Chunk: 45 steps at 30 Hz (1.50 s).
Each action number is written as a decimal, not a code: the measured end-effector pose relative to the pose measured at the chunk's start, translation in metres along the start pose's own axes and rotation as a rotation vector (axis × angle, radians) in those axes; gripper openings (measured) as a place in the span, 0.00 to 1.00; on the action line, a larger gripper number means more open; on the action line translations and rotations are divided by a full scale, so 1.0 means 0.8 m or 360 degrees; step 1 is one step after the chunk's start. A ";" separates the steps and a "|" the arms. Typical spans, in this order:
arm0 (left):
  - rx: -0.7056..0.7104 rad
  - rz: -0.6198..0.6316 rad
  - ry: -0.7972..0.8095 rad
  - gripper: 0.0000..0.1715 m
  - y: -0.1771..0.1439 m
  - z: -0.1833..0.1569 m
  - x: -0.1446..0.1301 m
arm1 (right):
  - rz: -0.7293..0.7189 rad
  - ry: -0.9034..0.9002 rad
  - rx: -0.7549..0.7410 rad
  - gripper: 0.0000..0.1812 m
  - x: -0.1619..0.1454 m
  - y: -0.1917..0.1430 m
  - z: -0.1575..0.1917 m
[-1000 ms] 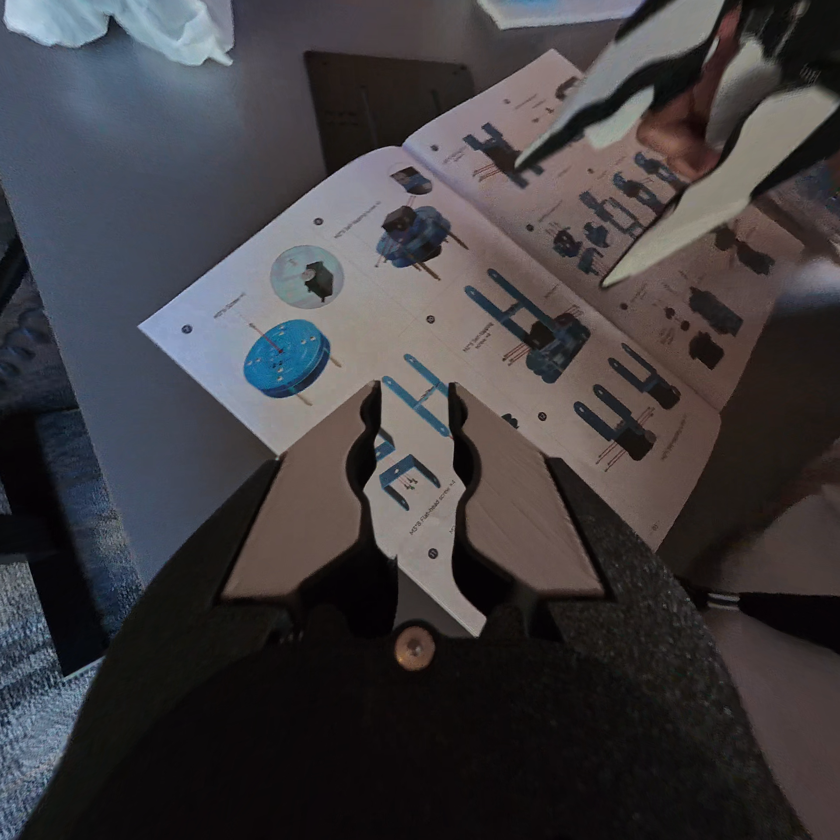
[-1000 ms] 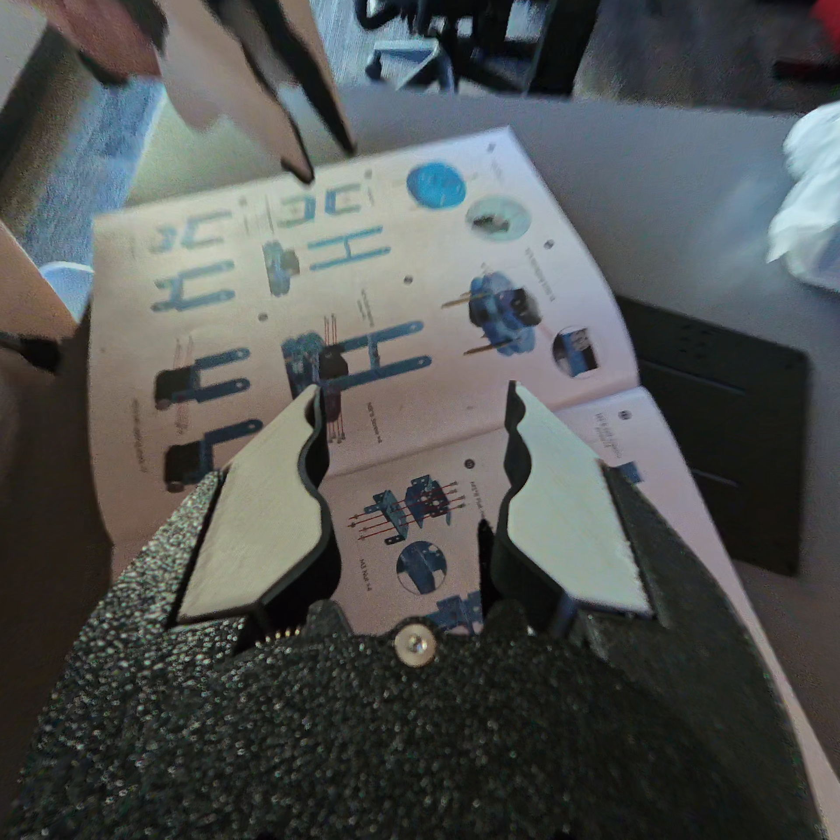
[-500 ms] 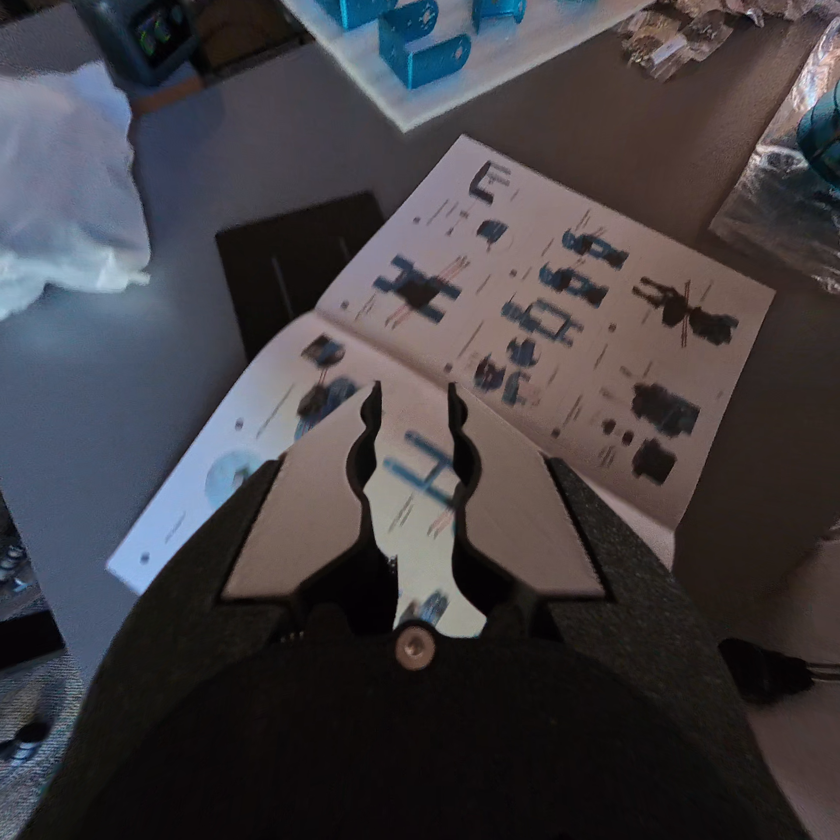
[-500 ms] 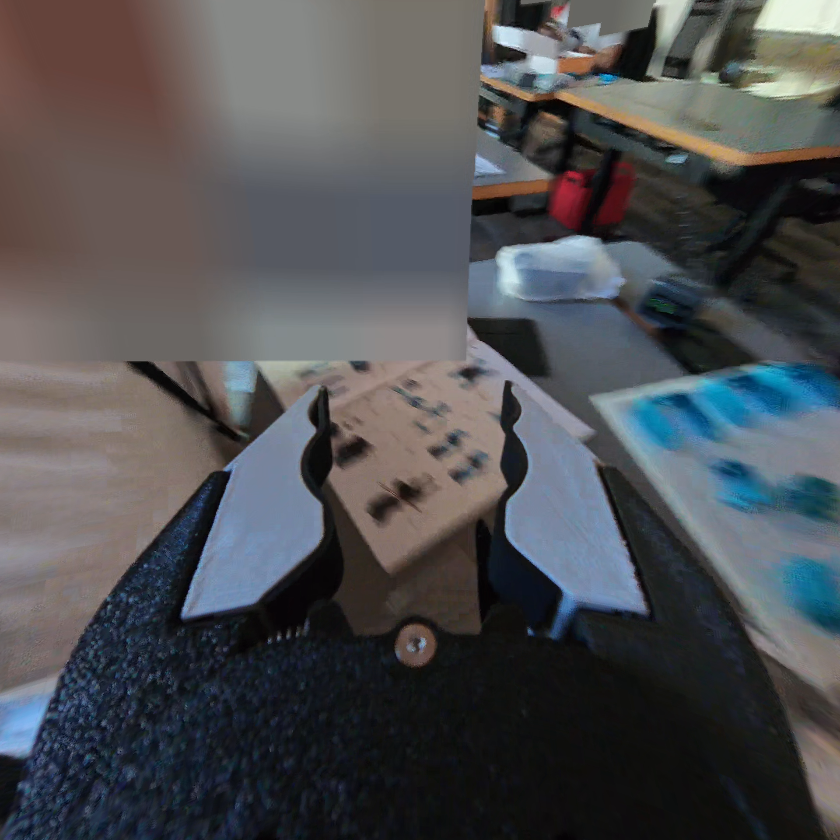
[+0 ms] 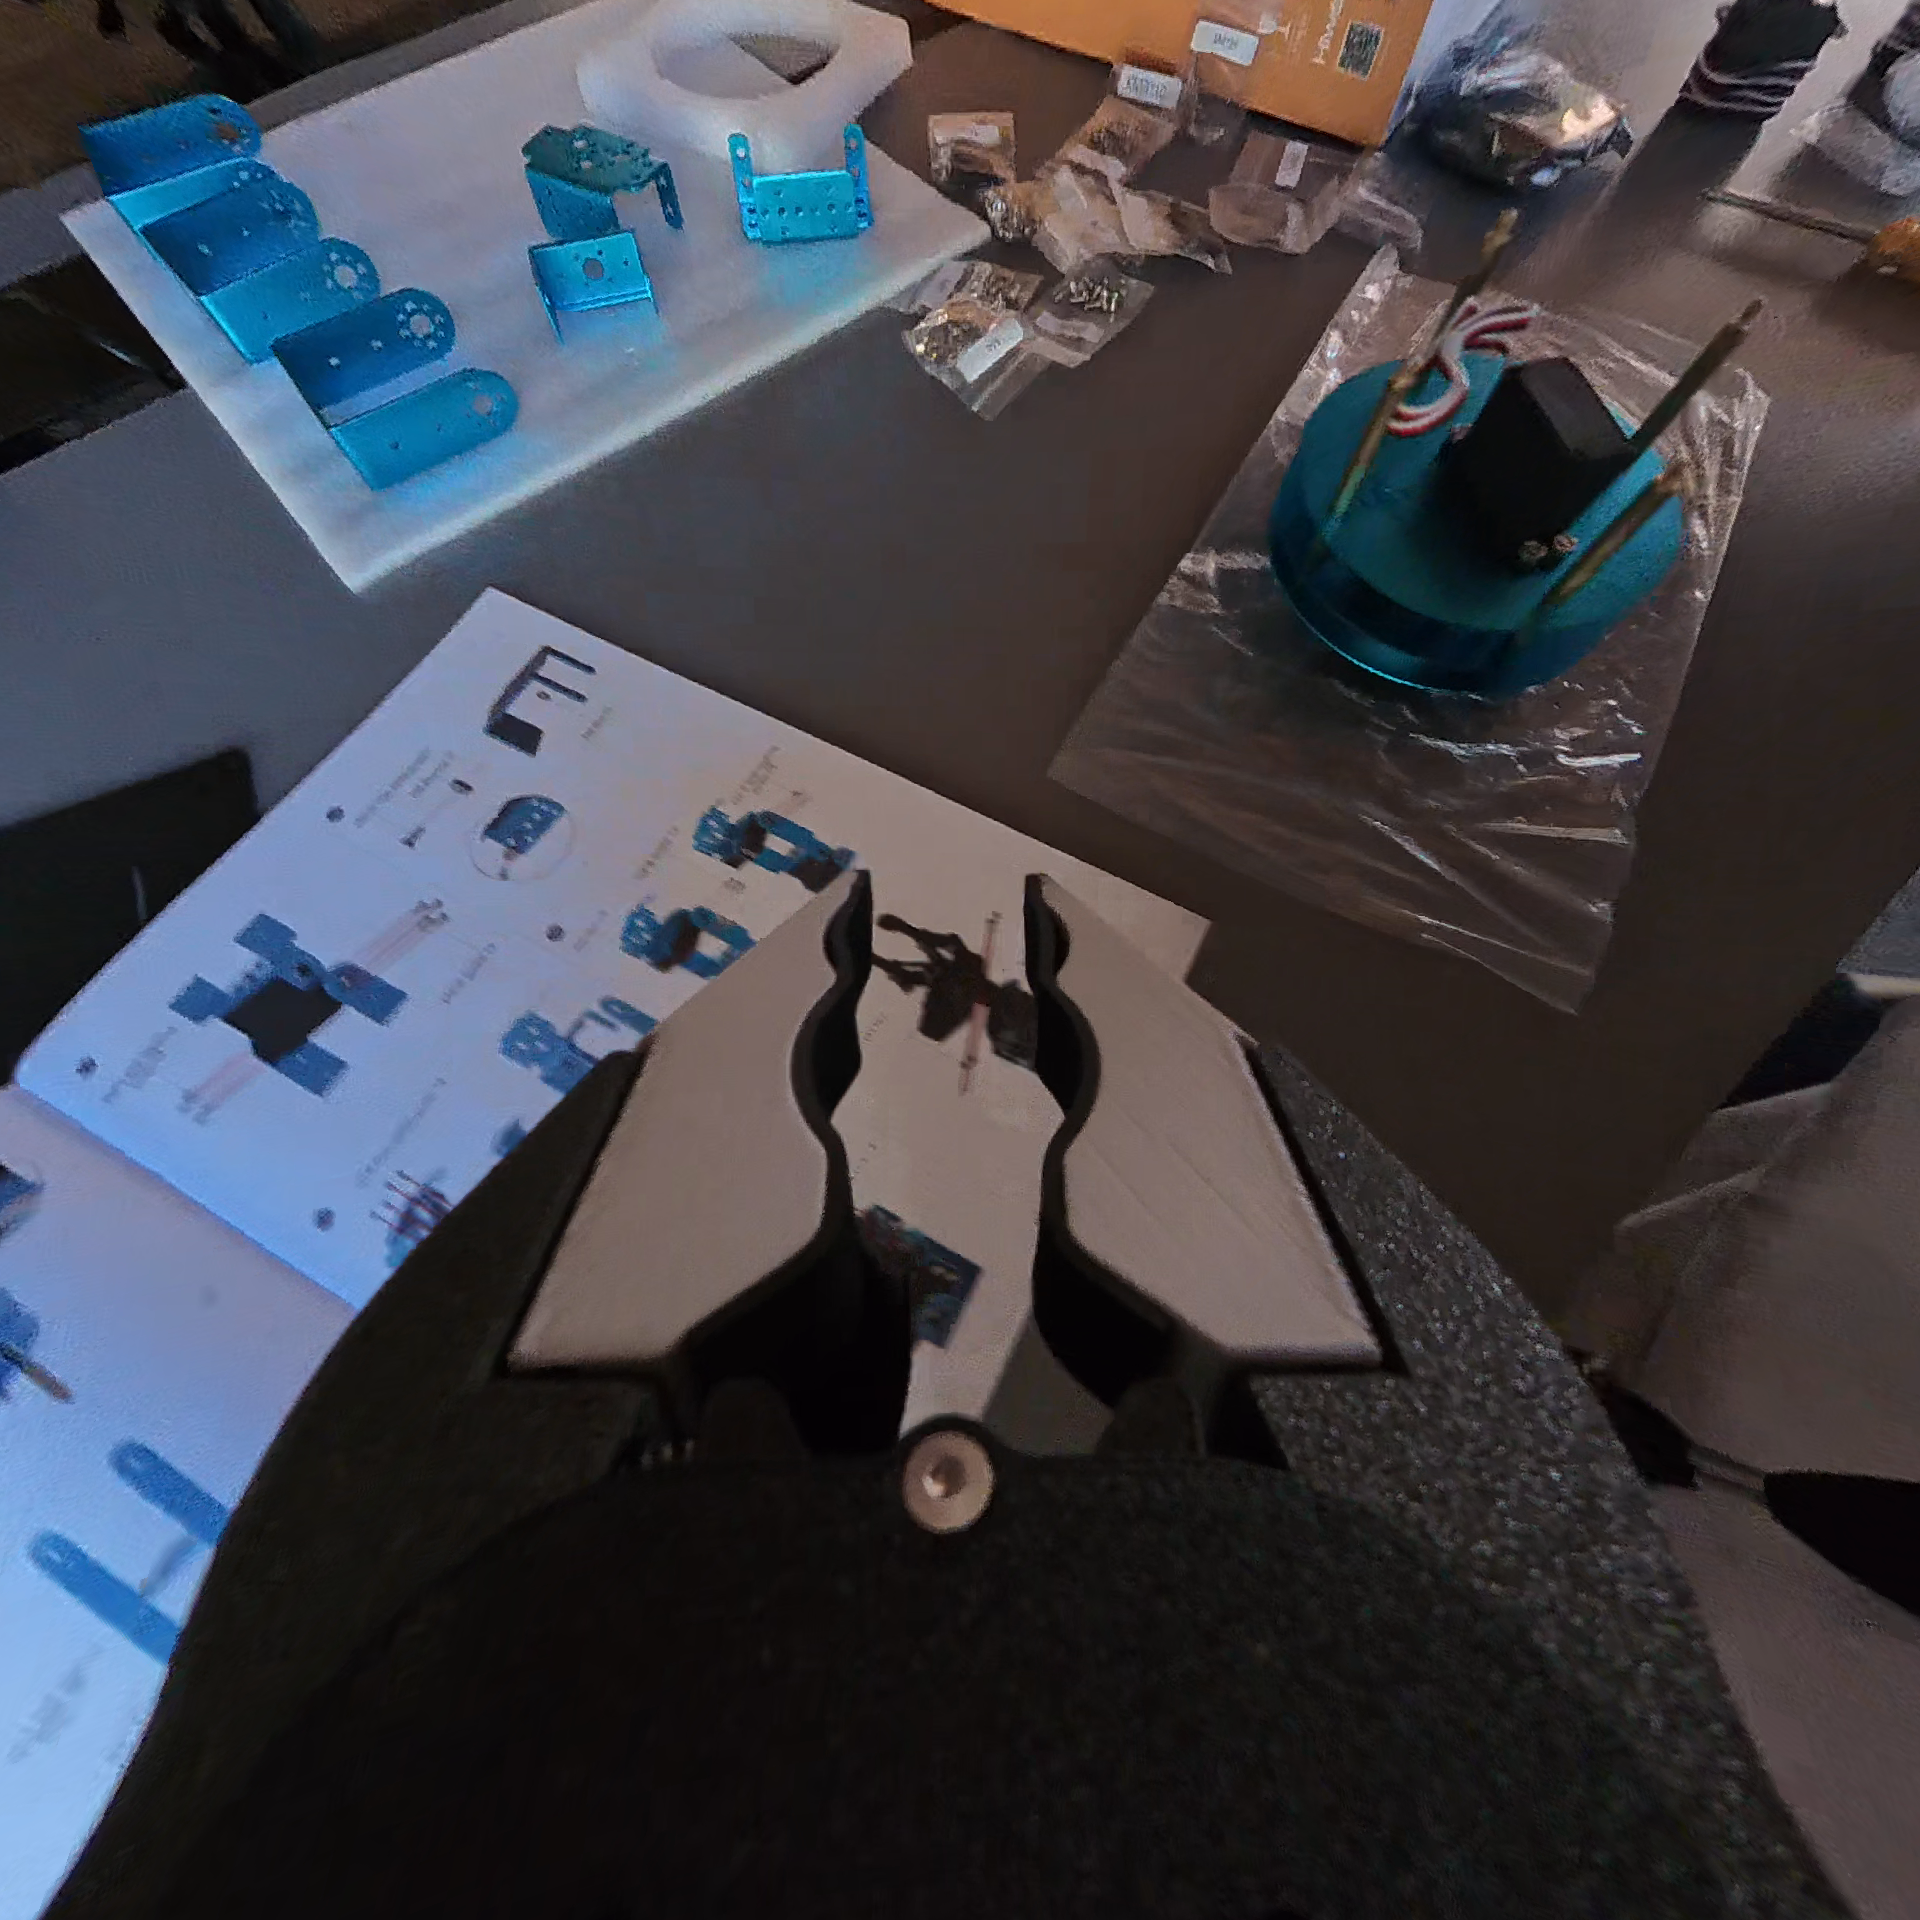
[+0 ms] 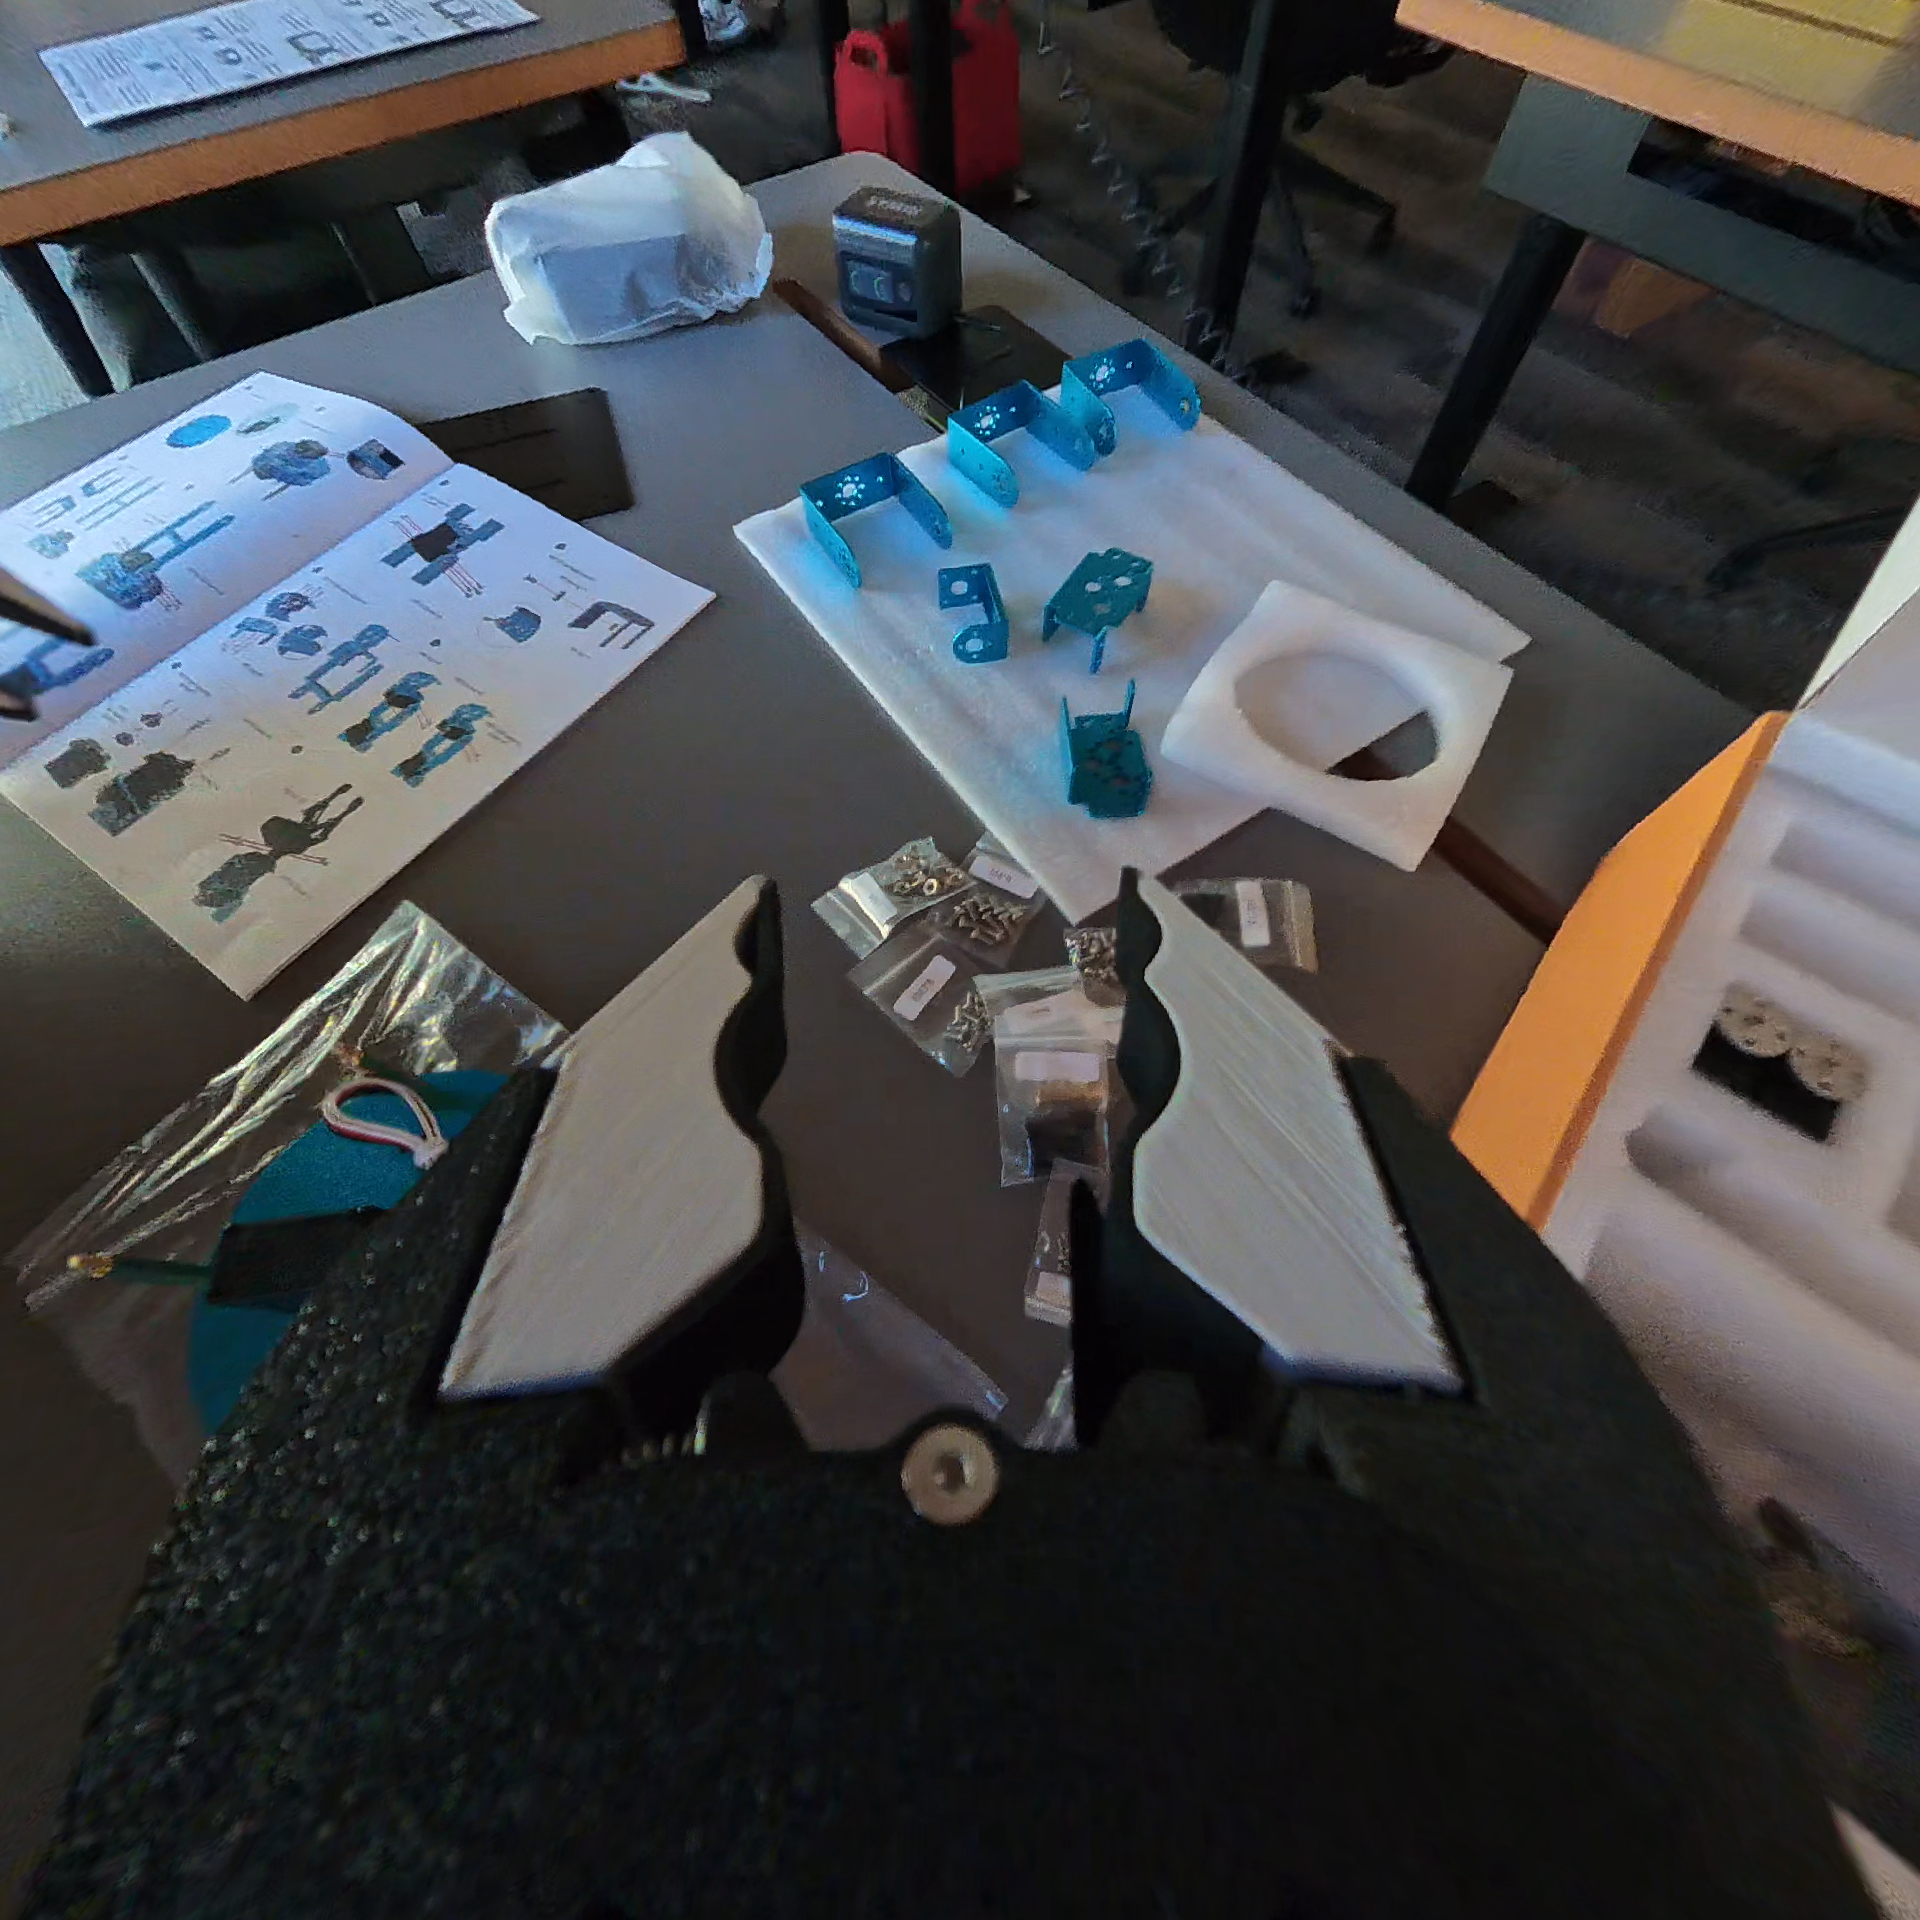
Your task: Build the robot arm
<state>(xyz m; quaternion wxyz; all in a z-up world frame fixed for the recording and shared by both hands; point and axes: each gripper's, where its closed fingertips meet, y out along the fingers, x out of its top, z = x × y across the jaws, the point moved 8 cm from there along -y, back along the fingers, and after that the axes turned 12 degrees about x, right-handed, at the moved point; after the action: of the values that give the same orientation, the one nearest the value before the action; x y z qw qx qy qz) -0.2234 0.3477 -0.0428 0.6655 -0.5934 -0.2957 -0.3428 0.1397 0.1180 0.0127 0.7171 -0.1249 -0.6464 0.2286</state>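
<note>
Both grippers hang empty, jaws apart: left gripper [image 5: 945, 894] over the open booklet [image 5: 436, 935], right gripper [image 6: 951, 899] beyond it above screw bags [image 6: 935, 935].

open booklet [image 5: 436, 935] partly covered by the left gripper [image 5: 945, 894] and cut off at the left edge, drawings blurred, blue round base [image 6: 312, 1195] half hidden behind the right gripper [image 6: 951, 899], small screw bags [image 6: 935, 935] too fine to make out, white foam box [image 6: 1766, 1091] cropped at the right edge
</note>
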 end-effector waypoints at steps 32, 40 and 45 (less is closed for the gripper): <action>0.1168 0.0258 -0.0849 0.21 -0.155 0.181 -0.154 | -0.0080 0.0256 0.0040 0.25 -0.076 0.034 0.013; 0.0960 0.0280 -0.0737 0.22 -0.089 0.206 -0.135 | -0.0063 0.0190 -0.0270 0.26 -0.076 -0.002 -0.015; 0.0866 0.0208 -0.0648 0.21 -0.079 0.150 -0.110 | 0.0057 0.0125 -0.0414 0.26 -0.072 -0.038 -0.016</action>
<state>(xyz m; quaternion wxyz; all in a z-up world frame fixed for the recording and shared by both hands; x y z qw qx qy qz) -0.3248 0.4719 -0.0619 0.7473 -0.4681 -0.4643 -0.0824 0.1541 0.0651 -0.0250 0.7155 -0.2371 -0.6396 0.1505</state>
